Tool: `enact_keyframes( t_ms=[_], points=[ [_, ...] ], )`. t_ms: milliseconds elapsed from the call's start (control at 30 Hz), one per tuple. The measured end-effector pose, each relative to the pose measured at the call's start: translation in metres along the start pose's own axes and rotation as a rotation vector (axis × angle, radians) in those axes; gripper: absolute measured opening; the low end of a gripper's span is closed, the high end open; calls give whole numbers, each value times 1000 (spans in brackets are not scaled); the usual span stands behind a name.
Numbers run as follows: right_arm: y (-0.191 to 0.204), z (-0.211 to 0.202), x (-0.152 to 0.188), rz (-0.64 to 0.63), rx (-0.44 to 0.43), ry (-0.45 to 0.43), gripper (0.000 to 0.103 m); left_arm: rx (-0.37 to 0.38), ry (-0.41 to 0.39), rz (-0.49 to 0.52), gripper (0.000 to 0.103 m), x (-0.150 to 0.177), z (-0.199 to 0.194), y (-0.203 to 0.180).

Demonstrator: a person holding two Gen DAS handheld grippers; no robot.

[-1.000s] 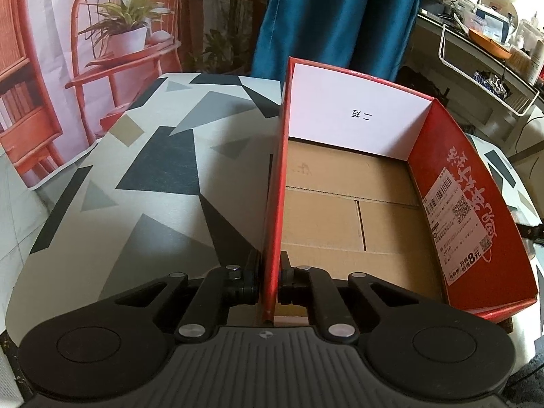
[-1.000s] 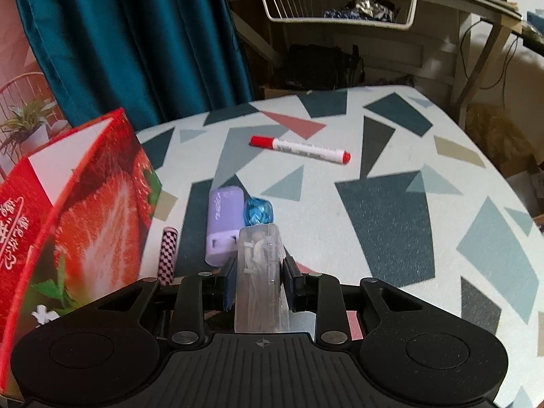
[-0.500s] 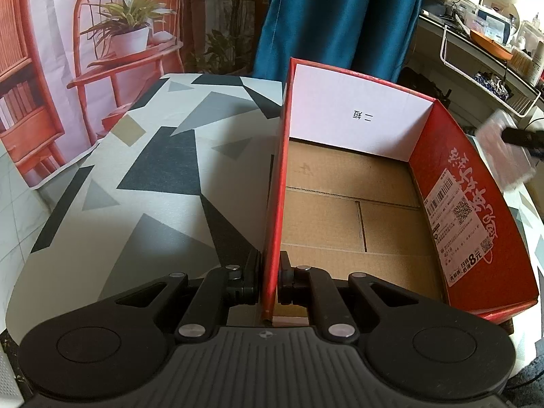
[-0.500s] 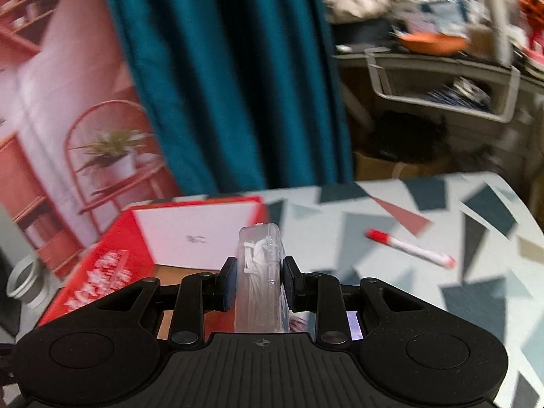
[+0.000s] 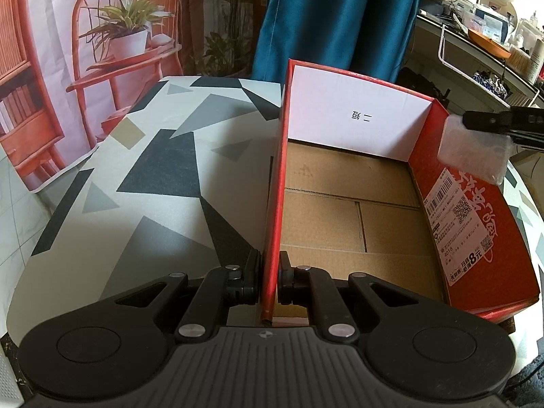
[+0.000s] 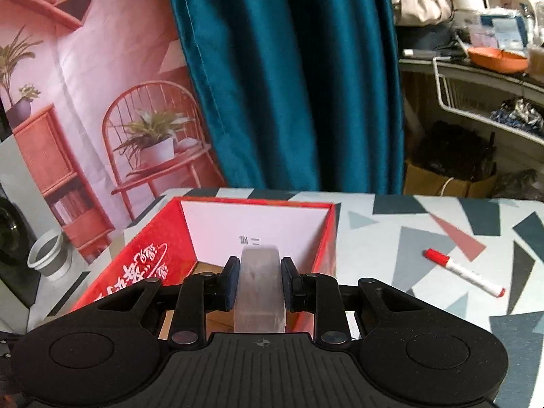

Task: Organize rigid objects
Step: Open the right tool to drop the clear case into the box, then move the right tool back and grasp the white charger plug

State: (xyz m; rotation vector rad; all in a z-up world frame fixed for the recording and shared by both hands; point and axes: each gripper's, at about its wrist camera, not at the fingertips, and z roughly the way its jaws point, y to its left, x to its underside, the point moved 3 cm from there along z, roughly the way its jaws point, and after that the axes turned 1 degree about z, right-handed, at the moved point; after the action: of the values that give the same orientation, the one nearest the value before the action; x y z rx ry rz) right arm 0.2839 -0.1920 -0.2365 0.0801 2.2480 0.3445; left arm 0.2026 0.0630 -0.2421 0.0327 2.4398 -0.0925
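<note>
A red cardboard box (image 5: pixel 476 224) with a bare brown floor stands on the patterned table. My left gripper (image 5: pixel 270 280) is shut on the box's left wall near its front corner. My right gripper (image 6: pixel 260 284) is shut on a clear plastic case (image 6: pixel 260 292) and holds it in the air over the box's (image 6: pixel 136 265) right rim. In the left wrist view the clear case (image 5: pixel 474 151) and the right gripper's fingers (image 5: pixel 493 120) show above the box's right wall.
A red and white marker (image 6: pixel 464 272) lies on the table to the right of the box. A teal curtain (image 6: pixel 289 78) and a printed backdrop hang behind the table. A cluttered shelf with a wire basket (image 6: pixel 482 102) stands at the back right.
My right gripper has lifted the clear case off the table and swung it left, from beside the box to above its right rim. My left gripper stays clamped on the box wall.
</note>
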Motion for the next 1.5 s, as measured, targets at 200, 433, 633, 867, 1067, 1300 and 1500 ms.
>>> enact_keyframes(
  t_ms=[200,433,633,867,1067,1300,1500],
  points=[
    [-6,24,2,-27,50,19,19,0,0,1,11,0,0,0],
    [-18,13,3,-19,85,-10,19,-1,-1,4,11,0,0,-1],
    [-40,-24,7,37,118,-47,22,0,-1,6,11,0,0,0],
    [-72,-53,43,92,195,19,24,7,1,5,11,0,1,2],
    [-85,-53,96,134,236,165,24,7,0,5,11,0,1,2],
    [-75,-43,140,151,235,318,26,8,0,5,11,0,1,2],
    [-69,-43,147,149,245,336,28,8,0,5,11,0,1,2]
  ],
)
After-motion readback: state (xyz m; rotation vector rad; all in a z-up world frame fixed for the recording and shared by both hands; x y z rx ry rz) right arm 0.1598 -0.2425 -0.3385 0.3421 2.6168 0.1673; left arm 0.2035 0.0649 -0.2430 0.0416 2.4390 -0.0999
